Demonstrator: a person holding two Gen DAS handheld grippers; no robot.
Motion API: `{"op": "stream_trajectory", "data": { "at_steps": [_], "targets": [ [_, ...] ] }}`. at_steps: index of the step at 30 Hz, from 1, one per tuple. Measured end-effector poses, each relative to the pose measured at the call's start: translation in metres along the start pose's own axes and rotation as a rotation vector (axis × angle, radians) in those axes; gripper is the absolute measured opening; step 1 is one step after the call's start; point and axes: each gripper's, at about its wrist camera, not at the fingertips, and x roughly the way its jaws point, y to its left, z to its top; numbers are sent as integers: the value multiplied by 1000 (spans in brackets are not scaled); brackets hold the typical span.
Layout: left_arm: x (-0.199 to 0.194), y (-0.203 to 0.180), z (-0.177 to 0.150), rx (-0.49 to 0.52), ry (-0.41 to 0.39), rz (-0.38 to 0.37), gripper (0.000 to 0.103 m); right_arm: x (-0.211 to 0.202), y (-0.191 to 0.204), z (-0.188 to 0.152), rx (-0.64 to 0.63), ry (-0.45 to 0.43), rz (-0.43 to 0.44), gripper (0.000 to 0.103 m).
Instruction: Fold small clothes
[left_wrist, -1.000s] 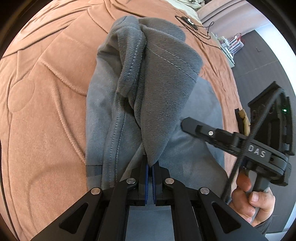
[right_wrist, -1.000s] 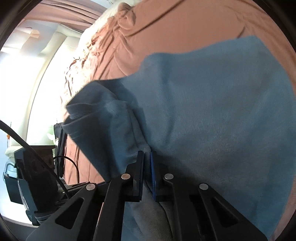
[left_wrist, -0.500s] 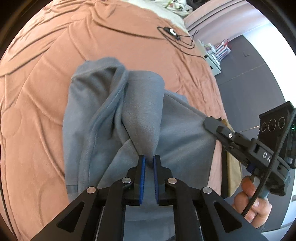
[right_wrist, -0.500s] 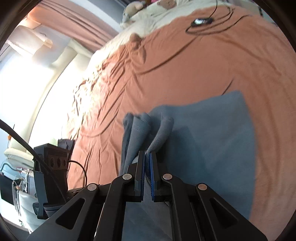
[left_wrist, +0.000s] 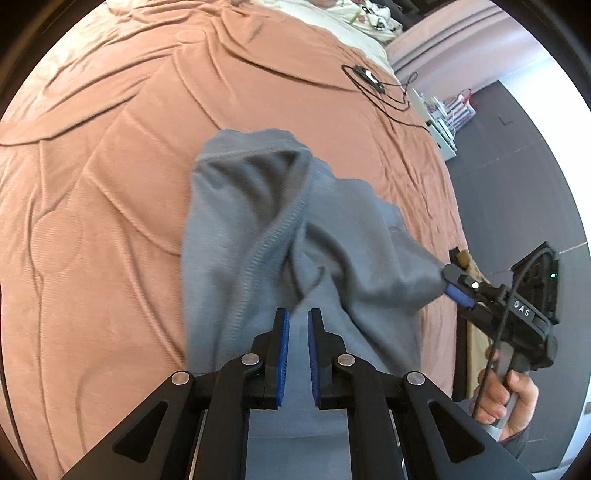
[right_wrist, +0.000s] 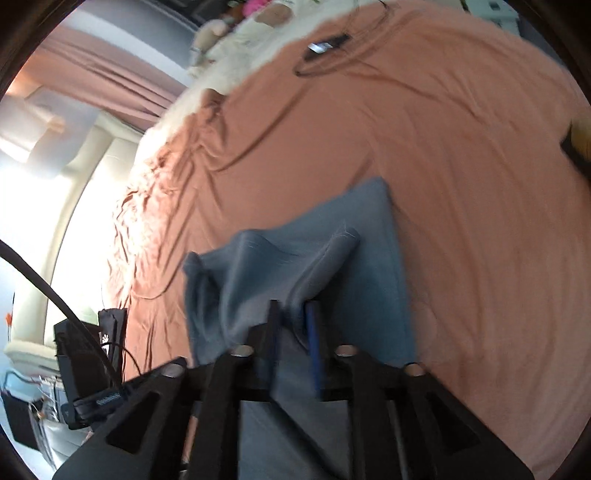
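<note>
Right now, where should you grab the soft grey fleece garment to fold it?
Pinch the stitched hem ridge of the soft grey fleece garment, coming from above on its left side; that edge stands raised off the orange quilted bedspread, so it's easy to catch.

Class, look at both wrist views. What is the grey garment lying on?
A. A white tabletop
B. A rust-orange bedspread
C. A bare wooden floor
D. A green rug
B: the grey garment lies crumpled on the rust-orange bedspread, which surrounds it in both wrist views.
</note>
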Motion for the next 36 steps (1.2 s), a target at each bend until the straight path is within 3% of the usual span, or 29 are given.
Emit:
{"op": "stream_trajectory", "data": {
  "at_steps": [1,2,8,15,16,17,19,20,22,26,30,36],
  "targets": [
    [-1,2,0,-3,-2,1,10,2,-3,-1,12,0,-3,55],
    [-3,6,1,-6,-5,2,10,2,-6,-1,22,-14,-2,64],
    [-12,26,4,-29,-20,12,10,9,-22,13,92,-15,64,64],
    [-16,47,8,-56,-27,29,10,49,-56,46,224,97,155,63],
    [-15,48,8,-58,-26,30,10,54,-56,51,224,106,151,57],
    [-14,49,9,-62,-24,30,10,59,-57,57,219,120,148,43],
    [-12,49,9,-67,-22,29,10,68,-55,64,196,155,120,29],
    [-11,49,9,-68,-21,28,10,72,-53,68,175,170,98,16],
    [-10,48,9,-66,-20,27,10,75,-47,74,124,180,47,5],
    [-11,50,7,-67,-18,28,10,52,-18,85,-10,84,-43,1],
    [-10,49,7,-67,-18,24,10,18,6,99,-161,-48,-52,1],
    [-7,49,8,-66,-17,24,10,12,15,103,-281,-75,-127,0]
  ]
}}
